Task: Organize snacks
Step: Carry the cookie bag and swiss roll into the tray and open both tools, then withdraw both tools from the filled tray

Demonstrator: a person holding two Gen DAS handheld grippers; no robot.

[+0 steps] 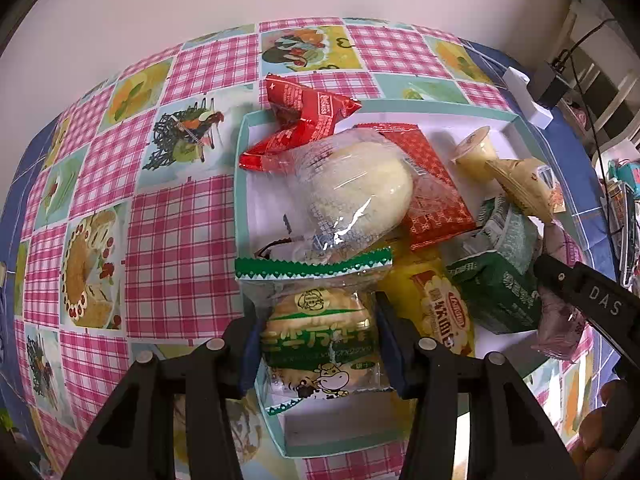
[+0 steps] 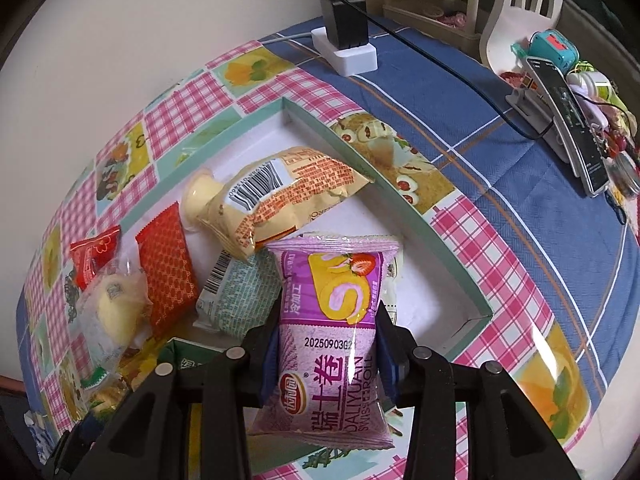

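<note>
My left gripper (image 1: 316, 320) is shut on a green-and-clear biscuit packet (image 1: 320, 340) with a cartoon cow, over the near-left corner of a shallow teal-rimmed box (image 1: 240, 184). Inside the box lie a bun in clear wrap (image 1: 352, 196), red packets (image 1: 304, 120), a jelly cup (image 1: 478, 152), a beige packet (image 1: 520, 188), a green packet (image 1: 496, 292) and a yellow packet (image 1: 436, 304). My right gripper (image 2: 330, 328) is shut on a purple Swiss roll packet (image 2: 332, 340), above the box (image 2: 360, 148) near its right side. One right finger (image 1: 580, 292) shows in the left wrist view.
The box sits on a pink checked tablecloth (image 1: 172, 240) over a blue cloth (image 2: 500, 168). A white power strip with a black adapter (image 2: 348, 48) and its cable lie behind the box. A phone on a stand (image 2: 572, 128) is at the right. A wall runs along the back.
</note>
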